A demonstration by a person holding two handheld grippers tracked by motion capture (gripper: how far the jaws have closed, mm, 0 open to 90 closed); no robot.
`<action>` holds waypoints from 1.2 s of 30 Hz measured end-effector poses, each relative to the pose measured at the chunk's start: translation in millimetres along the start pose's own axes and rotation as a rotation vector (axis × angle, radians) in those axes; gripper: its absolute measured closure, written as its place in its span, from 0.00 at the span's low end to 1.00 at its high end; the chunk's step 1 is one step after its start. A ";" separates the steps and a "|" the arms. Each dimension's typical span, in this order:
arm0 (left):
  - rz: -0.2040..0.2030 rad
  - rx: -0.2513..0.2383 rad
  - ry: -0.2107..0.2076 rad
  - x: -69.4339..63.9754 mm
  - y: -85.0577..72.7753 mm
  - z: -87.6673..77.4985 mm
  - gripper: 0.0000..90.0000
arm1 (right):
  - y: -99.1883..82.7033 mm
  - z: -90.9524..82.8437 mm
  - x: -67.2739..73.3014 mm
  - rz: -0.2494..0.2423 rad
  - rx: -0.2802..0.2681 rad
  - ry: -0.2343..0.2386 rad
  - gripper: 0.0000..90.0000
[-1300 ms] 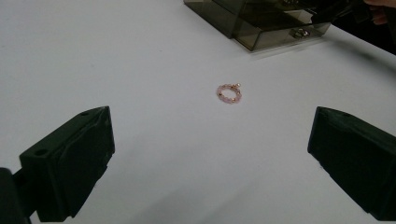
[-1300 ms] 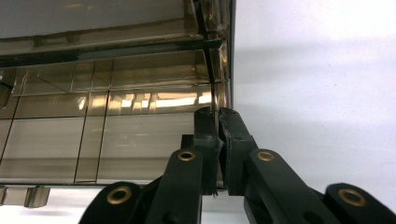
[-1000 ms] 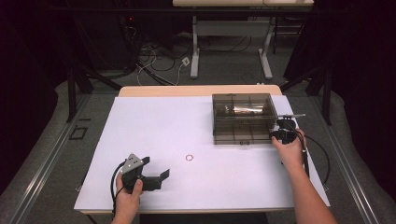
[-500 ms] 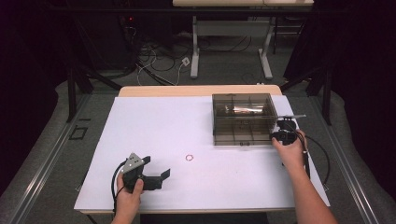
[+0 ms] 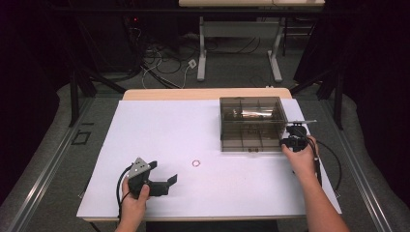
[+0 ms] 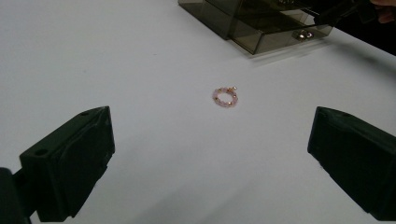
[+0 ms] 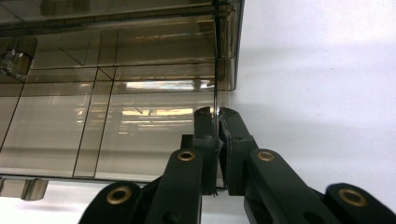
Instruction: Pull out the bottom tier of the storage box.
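A smoky clear plastic box [image 5: 251, 123] with inner compartments stands at the back right of the white table. My right gripper [image 5: 293, 136] is at its right side, shut on a thin clear panel at the box's edge [image 7: 216, 100]; the two jaws pinch that panel between their tips [image 7: 217, 119]. A small pink bead bracelet [image 5: 196, 163] lies on the table's middle. My left gripper [image 5: 164, 172] rests near the front left, open, pointing toward the bracelet [image 6: 226, 96], which lies well ahead of its wide-apart jaws [image 6: 210, 158]. The box [image 6: 261, 23] shows beyond it.
The white sheet [image 5: 159, 130] covers the tabletop, whose wooden back edge [image 5: 203, 93] shows behind it. A small metal knob [image 6: 303, 34] sits on the box's front. Cables and desk legs [image 5: 200, 58] lie on the floor beyond the table.
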State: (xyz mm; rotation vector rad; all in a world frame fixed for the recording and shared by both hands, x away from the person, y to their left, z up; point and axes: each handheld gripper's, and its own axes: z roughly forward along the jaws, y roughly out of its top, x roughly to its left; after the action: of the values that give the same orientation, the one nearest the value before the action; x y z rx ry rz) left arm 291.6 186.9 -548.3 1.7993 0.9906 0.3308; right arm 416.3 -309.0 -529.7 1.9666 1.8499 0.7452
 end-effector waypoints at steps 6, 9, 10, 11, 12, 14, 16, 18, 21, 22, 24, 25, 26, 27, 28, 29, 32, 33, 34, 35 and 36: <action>-0.006 0.004 -0.010 -0.8 0.6 1.9 0.01 | -2.0 -1.6 -0.1 -0.011 0.001 -0.001 0.97; -0.008 0.003 -0.013 -1.2 1.3 3.3 0.01 | -3.5 -2.8 0.7 -0.012 -0.001 -0.001 0.97; -0.008 0.003 -0.013 -1.2 1.3 3.3 0.01 | -3.5 -2.8 0.7 -0.012 -0.001 -0.001 0.97; -0.005 0.003 -0.014 -1.2 1.4 3.7 0.01 | -3.9 -2.9 0.6 -0.014 -0.003 -0.001 0.97; -0.003 0.003 -0.015 -1.2 1.6 4.0 0.01 | -4.3 -3.0 -0.2 -0.023 -0.005 0.002 0.97; -0.001 0.006 -0.016 -1.4 1.9 4.4 0.01 | -5.2 -4.0 0.1 -0.022 -0.002 0.004 0.97; -0.001 0.004 -0.015 -1.7 2.2 4.9 0.01 | -5.3 -4.9 -0.9 -0.032 0.000 0.004 0.97; -0.003 0.004 -0.019 -1.8 2.3 5.3 0.01 | -5.8 -5.8 -1.4 -0.029 -0.007 0.008 0.97; 0.011 0.005 -0.018 -1.1 2.8 5.6 0.01 | -6.2 -6.7 -1.4 -0.025 -0.009 0.006 0.97; 0.006 0.005 -0.020 -1.5 2.8 5.9 0.01 | -6.3 -6.8 -1.6 -0.026 -0.009 0.007 0.97; 0.004 0.007 -0.021 -1.7 2.8 6.1 0.01 | -6.8 -7.5 -1.6 -0.033 -0.011 0.006 0.97; 0.003 0.006 -0.020 -1.7 2.9 6.4 0.01 | -7.2 -7.8 -0.9 -0.036 -0.007 0.002 0.97; 0.003 0.006 -0.020 -1.7 2.9 6.4 0.01 | -7.2 -7.8 -0.9 -0.036 -0.007 0.002 0.97; 0.002 0.007 -0.021 -1.7 2.9 6.5 0.01 | -7.3 -7.8 -1.5 -0.047 -0.007 0.007 0.97; 0.007 0.007 -0.019 -1.3 3.1 6.5 0.01 | -8.0 -7.6 -0.8 -0.047 -0.013 0.001 0.97; 0.002 0.007 -0.022 -1.6 3.1 6.8 0.01 | -8.3 -8.0 -0.4 -0.045 -0.008 0.002 0.97; -0.002 0.005 -0.024 -2.0 3.4 7.4 0.01 | -9.5 -8.7 0.8 -0.044 -0.003 -0.001 0.97; 0.001 0.005 -0.025 -2.0 3.5 7.6 0.01 | -9.9 -9.0 0.7 -0.045 -0.006 -0.001 0.97; 0.000 0.007 -0.026 -2.0 3.6 7.7 0.01 | -10.1 -9.3 0.2 -0.049 -0.006 -0.001 0.97; 0.001 0.006 -0.027 -2.1 3.8 7.9 0.01 | -10.7 -9.9 -0.6 -0.048 -0.005 0.005 0.97; 0.001 0.006 -0.027 -2.1 3.8 7.9 0.01 | -10.8 -10.2 -0.6 -0.044 -0.005 0.006 0.97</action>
State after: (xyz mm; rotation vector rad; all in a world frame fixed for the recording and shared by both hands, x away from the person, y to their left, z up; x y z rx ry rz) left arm 297.0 179.6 -548.1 1.8055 0.9728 0.3035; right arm 401.6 -309.6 -527.8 1.9164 1.8866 0.7422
